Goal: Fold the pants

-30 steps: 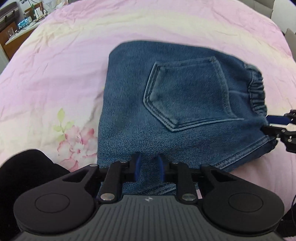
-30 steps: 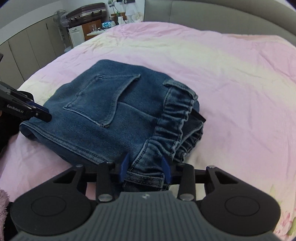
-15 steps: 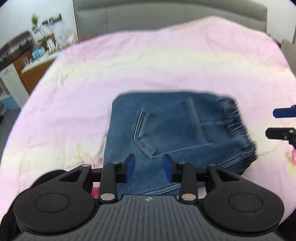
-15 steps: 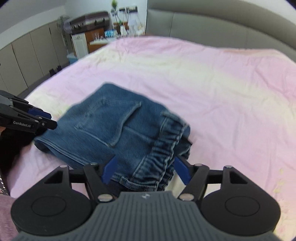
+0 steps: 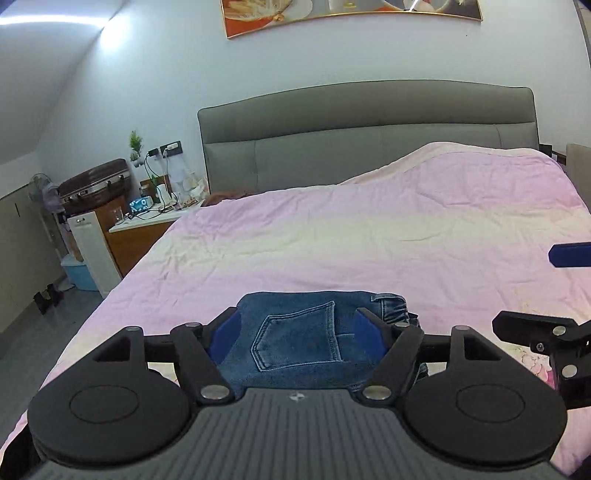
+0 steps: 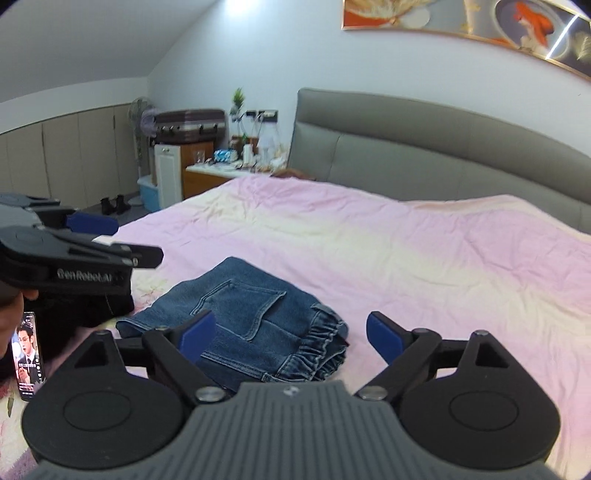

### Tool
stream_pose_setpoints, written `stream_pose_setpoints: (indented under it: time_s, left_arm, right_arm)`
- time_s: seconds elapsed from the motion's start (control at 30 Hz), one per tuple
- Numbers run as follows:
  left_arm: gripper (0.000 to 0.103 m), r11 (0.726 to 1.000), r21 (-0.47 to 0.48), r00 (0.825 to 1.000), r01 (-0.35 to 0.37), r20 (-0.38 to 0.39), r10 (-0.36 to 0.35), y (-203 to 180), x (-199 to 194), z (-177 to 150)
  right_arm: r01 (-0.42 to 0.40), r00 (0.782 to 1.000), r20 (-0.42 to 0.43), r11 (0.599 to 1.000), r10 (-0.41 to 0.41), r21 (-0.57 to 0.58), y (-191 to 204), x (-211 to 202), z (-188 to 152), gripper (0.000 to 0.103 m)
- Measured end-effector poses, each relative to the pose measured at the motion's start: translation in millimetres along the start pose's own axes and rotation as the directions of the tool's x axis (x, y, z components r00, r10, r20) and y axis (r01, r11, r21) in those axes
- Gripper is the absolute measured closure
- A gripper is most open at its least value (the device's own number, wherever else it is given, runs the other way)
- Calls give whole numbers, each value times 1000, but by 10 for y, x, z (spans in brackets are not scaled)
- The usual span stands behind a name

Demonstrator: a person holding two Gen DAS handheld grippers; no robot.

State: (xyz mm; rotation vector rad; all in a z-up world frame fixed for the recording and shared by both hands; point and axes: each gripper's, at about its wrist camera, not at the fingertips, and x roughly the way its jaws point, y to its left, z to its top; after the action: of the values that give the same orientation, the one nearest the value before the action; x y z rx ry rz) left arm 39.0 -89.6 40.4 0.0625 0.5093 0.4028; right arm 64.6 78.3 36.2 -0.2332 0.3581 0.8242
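Folded jeans [image 5: 306,339] lie flat on the pink bed cover [image 5: 369,240], back pocket up, elastic waistband toward the right tongs. Left tongs [image 5: 299,334] and right tongs [image 6: 291,332] both stand wide apart after just opening, nothing between the pads, clear above the jeans. A phone [image 6: 29,354] lies at the bed edge.

A grey padded headboard [image 5: 365,136] is standing against a pale wall [image 5: 155,66], with a framed picture [image 5: 351,13] hanging above it and a pink bedspread [image 5: 369,236] lying rumpled over the bed. Beside the bed, a cluttered nightstand [image 6: 210,177] is sitting near a dark suitcase [image 6: 190,125], a standing fan [image 6: 142,122] and a blue bin [image 5: 79,273], while light is glaring off the sloping ceiling [image 6: 236,5].
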Motion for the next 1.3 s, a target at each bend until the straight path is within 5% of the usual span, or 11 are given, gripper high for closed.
stream_pose_setpoints:
  time_s: [0.33,0.8,1.3]
  left_arm:
    - [11,997,-80,1000,-20,13,21,-102,-146,-292]
    - [11,997,-67,987,-45,-155,34,-157,44,-734]
    - [11,996,-73,986,-44,-163,32,-204,-4,-742]
  right_arm:
    - [76,993,83,992,-85,102,68,-469,-337,6]
    - [144,986,-98,983,-133,115,88,-42,-804,6]
    - [129,990,-81,983,-119,130,79,-110,-809,6]
